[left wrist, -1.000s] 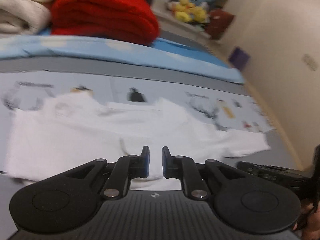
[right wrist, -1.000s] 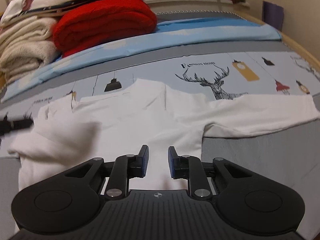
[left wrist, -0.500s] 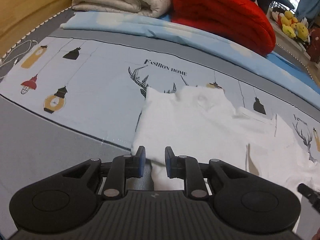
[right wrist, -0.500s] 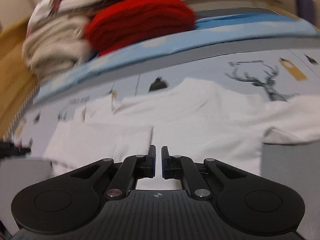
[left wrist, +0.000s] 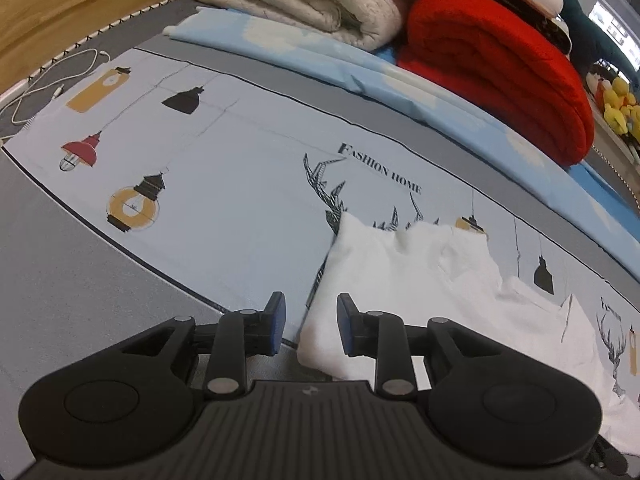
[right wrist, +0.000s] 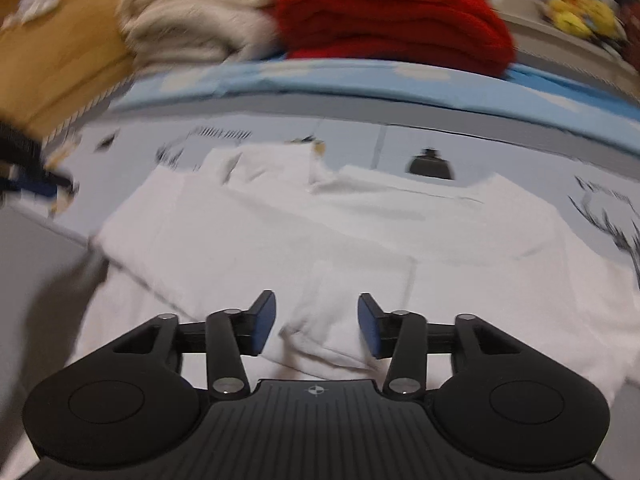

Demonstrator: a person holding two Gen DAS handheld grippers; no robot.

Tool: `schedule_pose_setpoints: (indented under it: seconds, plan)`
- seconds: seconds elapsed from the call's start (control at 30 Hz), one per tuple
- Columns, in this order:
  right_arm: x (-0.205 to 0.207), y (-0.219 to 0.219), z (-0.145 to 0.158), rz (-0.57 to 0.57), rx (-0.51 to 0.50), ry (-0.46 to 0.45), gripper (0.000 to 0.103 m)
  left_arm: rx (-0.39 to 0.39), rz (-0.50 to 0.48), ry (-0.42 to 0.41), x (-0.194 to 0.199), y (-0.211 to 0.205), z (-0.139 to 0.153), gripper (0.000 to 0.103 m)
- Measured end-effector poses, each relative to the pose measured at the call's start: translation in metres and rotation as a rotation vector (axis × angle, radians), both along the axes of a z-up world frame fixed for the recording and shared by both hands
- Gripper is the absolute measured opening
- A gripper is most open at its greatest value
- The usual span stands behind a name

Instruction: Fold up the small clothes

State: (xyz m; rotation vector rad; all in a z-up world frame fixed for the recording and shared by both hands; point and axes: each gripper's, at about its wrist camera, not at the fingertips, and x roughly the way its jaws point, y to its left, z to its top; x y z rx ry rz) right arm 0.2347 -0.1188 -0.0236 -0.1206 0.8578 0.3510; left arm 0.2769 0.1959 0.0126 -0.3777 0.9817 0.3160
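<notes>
A small white garment [left wrist: 404,276] lies on the printed bedsheet [left wrist: 224,184], with its left side folded inward. My left gripper [left wrist: 308,328] is open and empty, just above the garment's folded left edge. In the right wrist view the white garment [right wrist: 320,236] fills the middle, blurred by motion. My right gripper [right wrist: 316,326] is open and empty over a fold near the garment's lower hem. The left gripper shows as a dark blur at the left edge of the right wrist view [right wrist: 24,168].
A red blanket [left wrist: 496,64] and cream blankets [left wrist: 312,0] are stacked at the back, on a light blue quilt [left wrist: 360,72]. A white cable [left wrist: 52,84] lies at the far left by the wooden bed frame [left wrist: 60,4]. Yellow plush toys [left wrist: 616,108] sit at the right.
Both grippers have opened wider. The left gripper has drawn back left to the garment's folded edge. The right gripper has swung left over the garment's lower part.
</notes>
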Motion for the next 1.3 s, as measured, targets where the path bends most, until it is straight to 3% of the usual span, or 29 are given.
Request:
schedule_pose_setpoints:
  seconds: [0.23,0.3,0.33,0.37,0.43,0.6,0.7,0.83,0.93,1.1,1.17,1.3]
  plan:
    - [0.007,0.016,-0.025,0.060,-0.167,0.034,0.046,-0.021,0.027,0.001,0.013,0.006,-0.001,0.031]
    - [0.006,0.017,-0.022,0.074,-0.183,0.022,0.034,-0.034,0.024,0.002,0.018,0.004,-0.001,0.031]
    - [0.007,0.015,-0.018,0.064,-0.190,0.014,0.017,-0.043,0.022,0.001,0.019,0.002,-0.001,0.031]
    - [0.008,0.013,-0.014,0.048,-0.191,0.002,0.009,-0.046,0.021,-0.001,0.021,0.001,-0.001,0.031]
    - [0.012,-0.001,0.000,-0.023,-0.137,-0.041,0.007,-0.039,0.014,-0.004,0.023,-0.004,-0.001,0.031]
    - [0.018,-0.077,0.056,-0.351,0.164,-0.219,0.007,-0.038,0.009,-0.002,0.027,-0.009,-0.003,0.031]
    - [0.016,-0.118,0.056,-0.501,0.238,-0.216,0.007,-0.042,-0.010,-0.002,0.027,-0.014,-0.003,0.031]
    - [0.019,-0.152,0.033,-0.618,0.194,-0.088,0.007,-0.055,-0.026,0.010,0.028,-0.017,-0.007,0.031]
    - [0.015,-0.177,0.023,-0.691,0.248,-0.038,0.007,-0.066,-0.027,0.021,0.028,-0.017,-0.010,0.031]
    - [0.000,-0.185,0.045,-0.706,0.322,-0.197,0.007,-0.063,-0.058,0.043,0.030,-0.022,-0.017,0.031]
    - [0.002,-0.191,0.044,-0.737,0.338,-0.208,0.007,-0.065,-0.071,0.053,0.032,-0.025,-0.020,0.031]
    - [0.011,-0.212,0.022,-0.872,0.257,-0.045,0.008,-0.069,-0.080,0.064,0.034,-0.029,-0.025,0.031]
